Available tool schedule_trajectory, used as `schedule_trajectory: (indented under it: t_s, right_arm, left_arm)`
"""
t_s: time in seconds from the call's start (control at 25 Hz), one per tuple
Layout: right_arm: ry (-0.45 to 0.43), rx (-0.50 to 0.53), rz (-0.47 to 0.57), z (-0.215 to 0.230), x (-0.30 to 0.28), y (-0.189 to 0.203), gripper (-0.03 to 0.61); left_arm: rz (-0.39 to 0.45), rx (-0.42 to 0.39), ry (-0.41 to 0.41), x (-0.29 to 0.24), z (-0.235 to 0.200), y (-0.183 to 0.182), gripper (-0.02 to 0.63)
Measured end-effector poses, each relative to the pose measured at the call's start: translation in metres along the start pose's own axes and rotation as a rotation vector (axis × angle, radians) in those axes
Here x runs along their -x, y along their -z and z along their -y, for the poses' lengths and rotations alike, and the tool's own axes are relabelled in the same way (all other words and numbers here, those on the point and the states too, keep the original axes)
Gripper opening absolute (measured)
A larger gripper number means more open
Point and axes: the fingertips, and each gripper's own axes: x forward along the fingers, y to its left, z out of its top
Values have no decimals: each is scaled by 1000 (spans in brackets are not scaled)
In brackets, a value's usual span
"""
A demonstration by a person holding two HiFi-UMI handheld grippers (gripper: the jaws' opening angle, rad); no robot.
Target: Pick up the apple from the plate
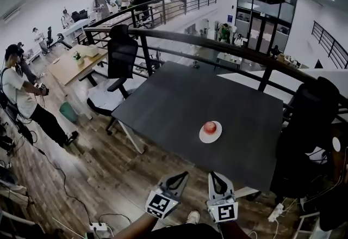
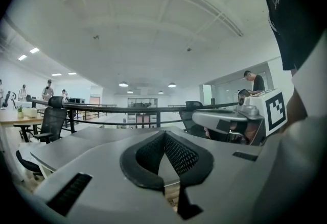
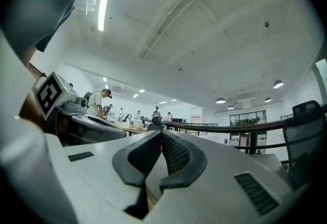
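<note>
A red apple (image 1: 210, 127) lies on a small white plate (image 1: 202, 135) near the front right part of a dark table (image 1: 174, 96). My left gripper (image 1: 180, 177) and right gripper (image 1: 213, 176) hang side by side over the wooden floor, short of the table's near edge. Both point toward the table. In the left gripper view the jaws of the left gripper (image 2: 164, 134) meet at their tips with nothing between them. The right gripper (image 3: 161, 134) stands shut and empty in its own view too. Apple and plate show in neither gripper view.
A black office chair (image 1: 120, 55) stands at the table's far left and another (image 1: 310, 123) at its right. A dark railing (image 1: 228, 44) runs behind the table. People stand at the left near a wooden desk (image 1: 73, 63). Cables and a power strip (image 1: 98, 227) lie on the floor.
</note>
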Motion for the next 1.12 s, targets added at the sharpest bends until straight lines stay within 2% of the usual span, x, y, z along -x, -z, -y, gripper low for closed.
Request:
schedule_trajectory:
  t_s: [0.28,0.6,1.12]
  right_arm:
    - [-41,-4,-13,32,-15,13,25]
    - [-48,-8,-23,48,-57,23,23]
    - [5,7,-74,54,-163,53,24]
  left_arm:
    - [-7,1,-45,-40,-11,0,23]
    - [11,11,-42,-72,-49,-6,23]
    - [18,13,63,-125,-142,-8,23]
